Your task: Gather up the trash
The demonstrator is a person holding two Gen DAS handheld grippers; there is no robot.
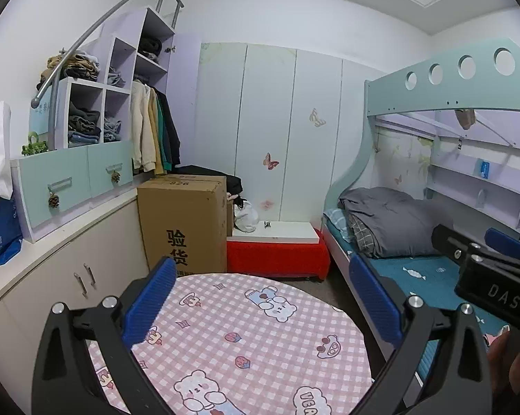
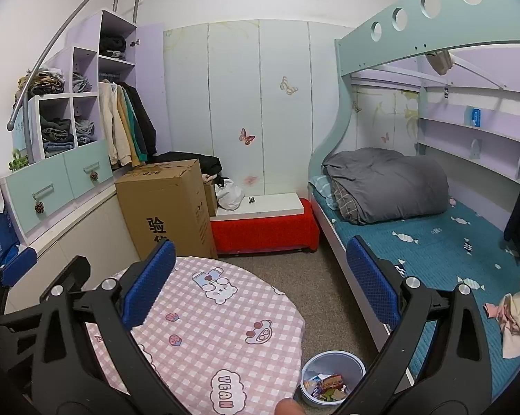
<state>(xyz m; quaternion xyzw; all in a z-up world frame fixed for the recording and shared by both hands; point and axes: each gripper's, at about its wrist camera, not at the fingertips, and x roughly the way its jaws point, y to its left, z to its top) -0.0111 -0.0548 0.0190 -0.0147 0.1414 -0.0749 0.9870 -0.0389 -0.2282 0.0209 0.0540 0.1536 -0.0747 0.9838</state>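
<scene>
A round table with a pink checked cartoon cloth (image 1: 246,339) lies under both grippers; it also shows in the right wrist view (image 2: 218,325). My left gripper (image 1: 263,304) is open and empty above it. My right gripper (image 2: 260,287) is open and empty over the table's right edge; its body shows at the right of the left wrist view (image 1: 491,276). A small grey-blue bin (image 2: 332,377) with colourful wrappers inside stands on the carpet between table and bed. No loose trash shows on the table.
A tall cardboard box (image 2: 166,207) stands behind the table beside a red-covered bench (image 2: 263,228). A bunk bed with a grey duvet (image 2: 387,183) fills the right side. Cabinets and shelves with clothes (image 1: 83,173) line the left wall. Crumpled cloth (image 2: 515,318) lies on the bed.
</scene>
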